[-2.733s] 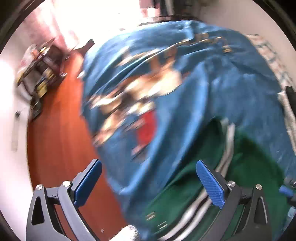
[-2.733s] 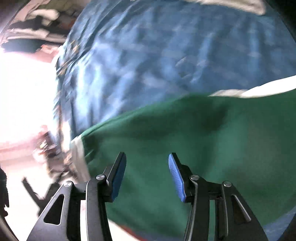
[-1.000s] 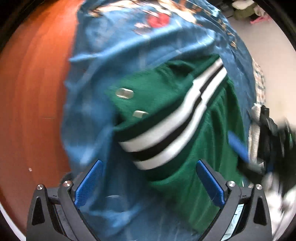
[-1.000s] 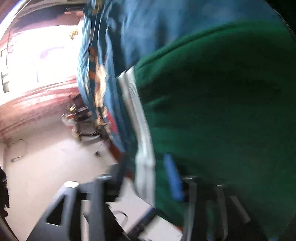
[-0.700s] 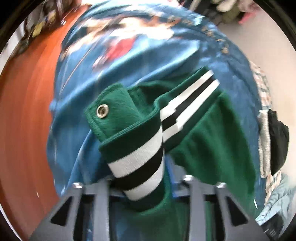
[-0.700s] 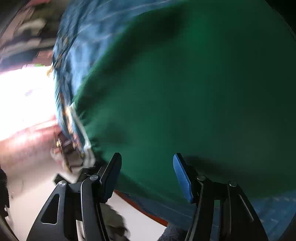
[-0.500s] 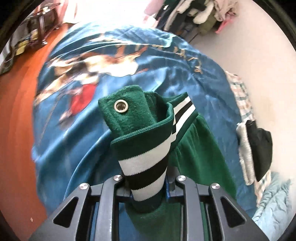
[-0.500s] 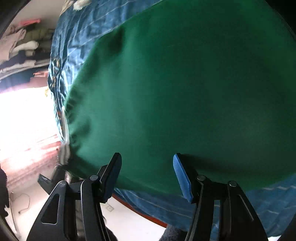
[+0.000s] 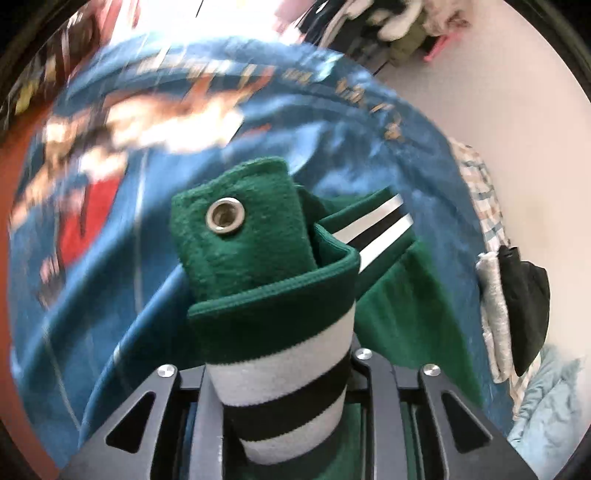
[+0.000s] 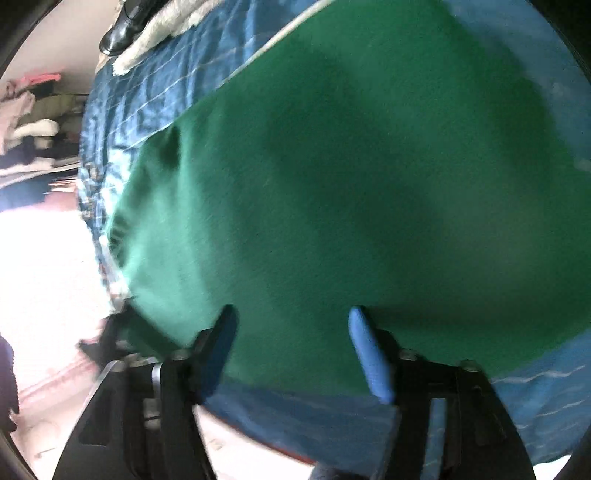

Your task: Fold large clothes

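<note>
A bedroom: a bed under a blue printed bedspread point(image 9: 369, 122), red-brown floor at the left edge of the left wrist view, and clothes hanging along the pale wall at the top.

The left tool point(image 9: 284, 387), at the bottom centre of its view, is clenched on the striped ribbed hem point(image 9: 284, 373) of a green jacket point(image 10: 351, 184); the white and black bands bunch between the jaws, and a green flap with a metal snap point(image 9: 225, 216) stands up just above. The right tool point(image 10: 295, 354), low in its own blurred view, has just been opening; its jaws stand apart with nothing pinched, above the near edge of the jacket's broad green panel, which lies spread on the bedspread.

The step in hand looks like gathering the hem corners before the first fold. One corner is caught; the next move calls for the right tool to seize the matching edge, so both can carry the hem over evenly.

A small stack of folded clothes point(image 9: 517, 314) sits at the bed's right edge, near the jacket, and could crowd the fold. A dark shoe point(image 10: 122, 33) lies at the upper left of the right view, well apart.
</note>
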The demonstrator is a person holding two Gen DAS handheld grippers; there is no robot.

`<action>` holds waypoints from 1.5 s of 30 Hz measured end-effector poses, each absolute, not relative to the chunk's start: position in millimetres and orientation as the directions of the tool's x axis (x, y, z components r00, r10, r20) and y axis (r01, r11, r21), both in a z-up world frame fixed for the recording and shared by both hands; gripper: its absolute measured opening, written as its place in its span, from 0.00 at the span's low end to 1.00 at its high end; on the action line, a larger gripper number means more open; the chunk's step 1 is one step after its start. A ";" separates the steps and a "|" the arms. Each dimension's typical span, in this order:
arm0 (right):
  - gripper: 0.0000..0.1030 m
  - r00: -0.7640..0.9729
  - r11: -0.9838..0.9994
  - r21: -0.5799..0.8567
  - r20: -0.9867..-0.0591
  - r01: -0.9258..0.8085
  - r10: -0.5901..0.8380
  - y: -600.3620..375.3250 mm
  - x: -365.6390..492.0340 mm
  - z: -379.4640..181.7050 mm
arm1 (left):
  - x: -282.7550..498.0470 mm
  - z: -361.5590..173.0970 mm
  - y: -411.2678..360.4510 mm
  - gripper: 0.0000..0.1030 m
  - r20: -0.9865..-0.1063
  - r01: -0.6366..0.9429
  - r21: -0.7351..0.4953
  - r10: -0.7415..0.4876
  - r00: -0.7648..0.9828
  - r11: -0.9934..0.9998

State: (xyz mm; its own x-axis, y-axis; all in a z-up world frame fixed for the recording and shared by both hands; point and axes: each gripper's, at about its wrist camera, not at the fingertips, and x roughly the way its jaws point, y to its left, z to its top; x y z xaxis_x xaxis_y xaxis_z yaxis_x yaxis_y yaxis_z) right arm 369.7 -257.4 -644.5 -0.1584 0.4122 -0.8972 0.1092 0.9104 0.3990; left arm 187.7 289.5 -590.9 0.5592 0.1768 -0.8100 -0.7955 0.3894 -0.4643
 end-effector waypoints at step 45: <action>0.87 0.022 0.798 0.476 -0.863 0.371 0.504 -489.3 301.6 -602.9 | 248.3 -489.9 -104.9 0.86 -0.892 0.032 -0.302 -0.294 0.344 0.953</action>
